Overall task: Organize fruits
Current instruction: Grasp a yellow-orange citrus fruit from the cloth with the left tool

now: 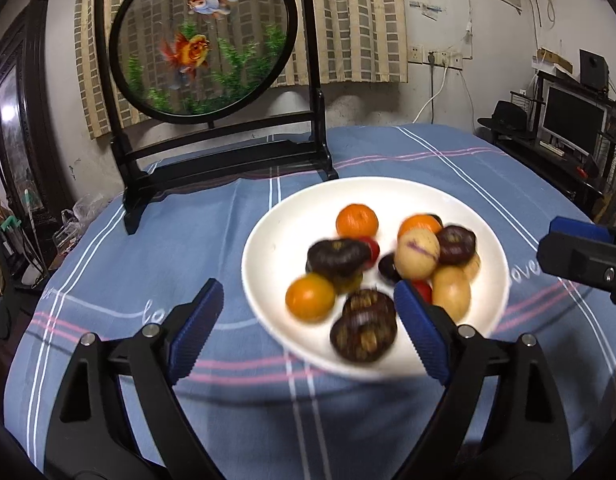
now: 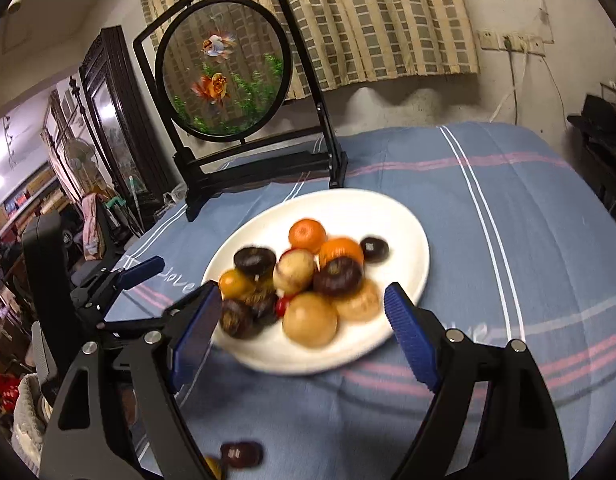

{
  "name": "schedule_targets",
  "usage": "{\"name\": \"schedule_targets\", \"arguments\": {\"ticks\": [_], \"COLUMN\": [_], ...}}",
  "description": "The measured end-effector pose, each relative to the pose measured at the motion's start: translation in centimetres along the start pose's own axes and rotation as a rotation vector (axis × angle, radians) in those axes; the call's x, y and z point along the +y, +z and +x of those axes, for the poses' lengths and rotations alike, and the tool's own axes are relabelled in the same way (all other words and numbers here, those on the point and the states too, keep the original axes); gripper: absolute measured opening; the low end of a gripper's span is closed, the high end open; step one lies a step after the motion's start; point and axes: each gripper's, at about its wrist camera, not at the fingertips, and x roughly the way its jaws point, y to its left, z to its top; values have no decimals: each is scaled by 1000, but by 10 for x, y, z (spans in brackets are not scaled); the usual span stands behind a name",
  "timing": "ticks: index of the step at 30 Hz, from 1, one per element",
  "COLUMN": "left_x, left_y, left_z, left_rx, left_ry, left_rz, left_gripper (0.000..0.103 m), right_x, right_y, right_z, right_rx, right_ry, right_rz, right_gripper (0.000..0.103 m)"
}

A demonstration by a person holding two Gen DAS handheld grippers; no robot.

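Fruit is heaped on the white plate (image 1: 276, 248), which rests on the blue striped tablecloth (image 1: 188, 232) in front of the goldfish screen (image 1: 204, 40): oranges (image 1: 356, 221), dark purple fruits (image 1: 337, 256) and pale yellow fruits (image 1: 417, 253) lie touching at the plate's middle. Left gripper (image 1: 308, 320) stands wide apart and empty over the plate's near rim, and right gripper (image 2: 304, 332) is likewise spread and empty there. One loose dark fruit (image 2: 242, 454) lies on the cloth, off the plate on its near side.

Left tongs (image 1: 308, 320) and right tongs (image 2: 302, 328) both spread wide, empty, angled downward, side by side.
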Motion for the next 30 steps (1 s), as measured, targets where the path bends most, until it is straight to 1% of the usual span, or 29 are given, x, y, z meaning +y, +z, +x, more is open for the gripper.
{"name": "schedule_targets", "arguments": {"ticks": [3, 5, 8, 11, 14, 16, 21, 24, 26, 28, 30], "left_x": [-1, -3, -11, -12, -11, -12, -28, -34, -33, -30, -30], "left_y": [-15, -25, -42, -54, -61, -68, -83, -89, -90, -91, -93], "left_z": [-20, -30, -41, -49, -57, -62, -68, -79, -82, -76, -68], "left_rx": [-20, -26, -15, 2, 23, 32, 81, 68, 72, 112, 159], "left_ry": [7, 9, 7, -15, -83, -115, -154, -178, -196, -233, -251], "left_rz": [-6, -4, 32, 33, 10, 12, 82, 122, 121, 104, 100], "left_gripper": [94, 96, 97, 97, 97, 97, 98, 98, 99, 99, 99], "right_x": [-9, -15, -25, -38, -49, -57, -71, -77, -78, -78, -78], "right_y": [-21, -31, -47, -61, -70, -73, -77, -79, -80, -80, -80], "right_z": [-17, -24, -39, -54, -62, -64, -60, -59, -61, -61, -59], "right_rx": [-12, -3, -7, -15, -24, -24, 6, 17, 11, 12, 18], "right_ry": [18, 26, 25, 27, 33, 39, 39, 54, 55, 58, 62], "right_rz": [70, 104, 162, 247, 305, 346, 430, 466, 475, 477, 475], "right_gripper": [84, 84, 84, 102, 102, 102, 102, 102, 102, 102, 102]}}
